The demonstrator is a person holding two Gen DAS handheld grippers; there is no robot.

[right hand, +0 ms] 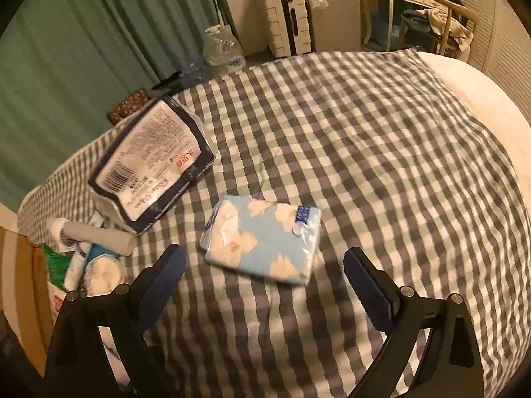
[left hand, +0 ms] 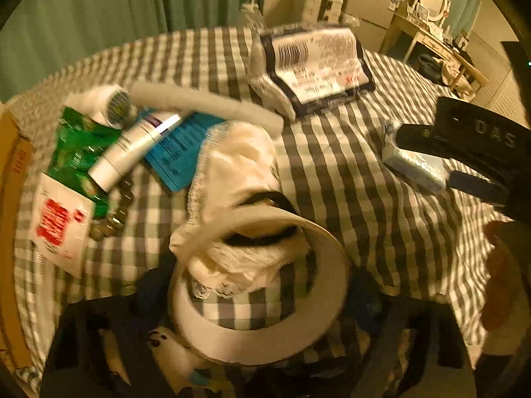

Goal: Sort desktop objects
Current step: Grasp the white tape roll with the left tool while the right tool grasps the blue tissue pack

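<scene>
Pale-blue plastic tissue packet [right hand: 264,240] printed with cream flowers, lying flat on the grey-and-white checked cloth [right hand: 365,152] of the tabletop, just ahead of the right gripper [right hand: 264,268], whose blue-padded jaws stand released, wide apart and clear of the packet. Beyond it, a larger navy-bordered white tissue pack [right hand: 152,162] leans tilted, label side up. Left wrist view: a wide ring of white tape [left hand: 259,301] lies close under the left gripper [left hand: 232,358]; its jaws are blurred and dark, and whether they are released or clenched cannot be told. A cream fluffy cloth [left hand: 239,179] with a black band drapes into the ring. Farther left, crowded together: a white tube [left hand: 136,146], green foil pouch [left hand: 78,156], blue leaflet [left hand: 182,149], red-printed white sachet [left hand: 59,225] and long white roll [left hand: 205,104]. Behind the tabletop hang green curtains [right hand: 83,33].
</scene>
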